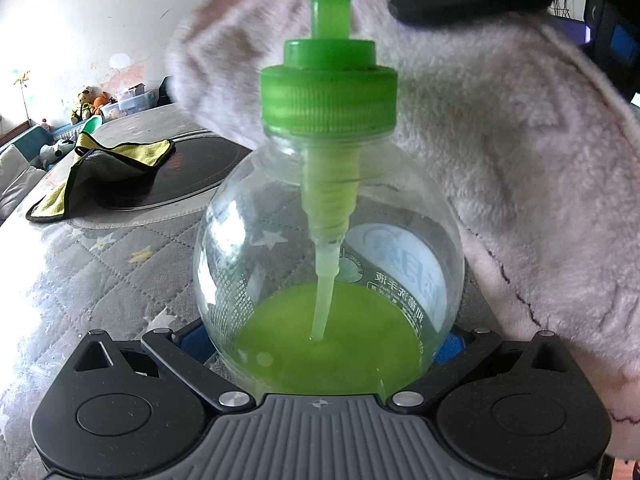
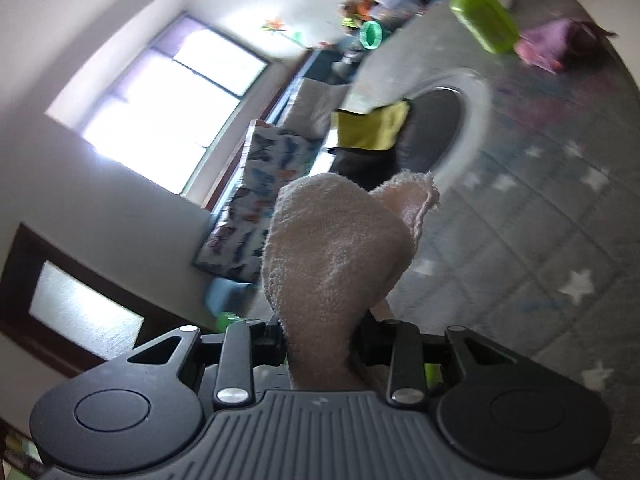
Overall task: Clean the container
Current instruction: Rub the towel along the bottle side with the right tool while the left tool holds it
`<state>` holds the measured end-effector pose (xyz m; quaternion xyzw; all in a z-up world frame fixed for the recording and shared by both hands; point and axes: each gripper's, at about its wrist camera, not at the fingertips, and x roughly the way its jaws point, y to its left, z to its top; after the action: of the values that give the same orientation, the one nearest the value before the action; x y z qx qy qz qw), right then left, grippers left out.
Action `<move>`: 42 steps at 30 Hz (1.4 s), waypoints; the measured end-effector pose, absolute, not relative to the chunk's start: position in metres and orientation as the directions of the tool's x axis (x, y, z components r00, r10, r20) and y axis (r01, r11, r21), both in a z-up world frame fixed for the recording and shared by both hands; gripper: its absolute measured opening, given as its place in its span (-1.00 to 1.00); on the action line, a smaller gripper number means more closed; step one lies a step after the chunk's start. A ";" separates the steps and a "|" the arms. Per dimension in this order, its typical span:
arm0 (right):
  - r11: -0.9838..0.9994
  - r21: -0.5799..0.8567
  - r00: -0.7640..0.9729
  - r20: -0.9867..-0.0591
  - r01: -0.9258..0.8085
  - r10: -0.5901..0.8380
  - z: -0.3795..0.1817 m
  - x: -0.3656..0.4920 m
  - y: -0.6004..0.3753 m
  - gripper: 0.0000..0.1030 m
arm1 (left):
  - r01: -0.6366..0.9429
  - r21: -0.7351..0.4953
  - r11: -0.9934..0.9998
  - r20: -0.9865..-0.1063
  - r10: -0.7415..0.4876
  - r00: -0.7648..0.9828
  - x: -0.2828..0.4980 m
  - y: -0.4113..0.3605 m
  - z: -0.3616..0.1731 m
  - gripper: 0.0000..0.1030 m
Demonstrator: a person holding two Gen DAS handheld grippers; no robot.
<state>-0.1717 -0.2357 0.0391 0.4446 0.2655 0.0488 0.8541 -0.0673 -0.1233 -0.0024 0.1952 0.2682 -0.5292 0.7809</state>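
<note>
While the left gripper (image 1: 326,344) clamps the soap bottle (image 1: 328,248), the right gripper (image 2: 320,344) pinches a pink cloth (image 2: 336,256).

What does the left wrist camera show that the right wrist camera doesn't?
Only the left wrist view shows the clear pump bottle of green liquid soap, held in the left gripper, with its green pump cap. Only the right wrist view shows the window, a green bottle lying on the far surface, and the right gripper shut on the pink cloth. Both show that pink cloth, the yellow cloth and the star-patterned quilted cover.
</note>
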 end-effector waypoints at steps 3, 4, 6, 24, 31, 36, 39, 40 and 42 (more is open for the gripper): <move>0.609 0.779 0.848 -0.416 0.146 0.329 0.036 -0.166 -0.231 -0.36 | 0.931 0.021 0.364 -0.626 -0.722 0.296 -0.069 -0.124 -0.002 1.00; 0.606 0.780 0.847 -0.421 0.156 0.324 0.033 -0.165 -0.232 -0.36 | 0.931 0.022 0.364 -0.626 -0.722 0.296 -0.069 -0.124 -0.002 1.00; 0.600 0.780 0.845 -0.434 0.179 0.312 0.026 -0.163 -0.234 -0.36 | 0.931 0.022 0.364 -0.626 -0.722 0.296 -0.069 -0.123 -0.002 1.00; 0.563 0.753 0.777 -0.563 0.340 0.284 -0.027 -0.152 -0.252 -0.36 | 0.931 0.021 0.364 -0.626 -0.722 0.296 -0.055 -0.130 -0.004 1.00; 0.594 0.776 0.835 -0.459 0.210 0.305 0.022 -0.149 -0.250 -0.37 | 0.931 0.020 0.364 -0.626 -0.722 0.296 -0.047 -0.134 -0.006 1.00; 0.573 0.801 0.830 -0.431 0.171 0.355 0.027 -0.128 -0.252 -0.37 | 0.931 0.020 0.364 -0.626 -0.722 0.296 -0.042 -0.136 -0.006 1.00; 0.558 0.800 0.812 -0.467 0.220 0.349 0.009 -0.119 -0.254 -0.36 | 0.931 0.019 0.364 -0.626 -0.722 0.295 -0.042 -0.137 -0.006 1.00; 0.555 0.796 0.806 -0.483 0.242 0.342 0.003 -0.119 -0.256 -0.36 | 0.931 0.019 0.364 -0.626 -0.722 0.295 -0.042 -0.137 -0.006 1.00; 0.541 0.793 0.792 -0.508 0.278 0.338 -0.010 -0.119 -0.258 -0.36 | 0.931 0.019 0.364 -0.626 -0.722 0.295 -0.040 -0.137 -0.006 1.00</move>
<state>-0.1194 -0.2581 -0.0098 0.4785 0.3221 0.0185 0.8167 -0.0401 -0.1374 -0.0061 0.1944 0.2693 -0.5293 0.7807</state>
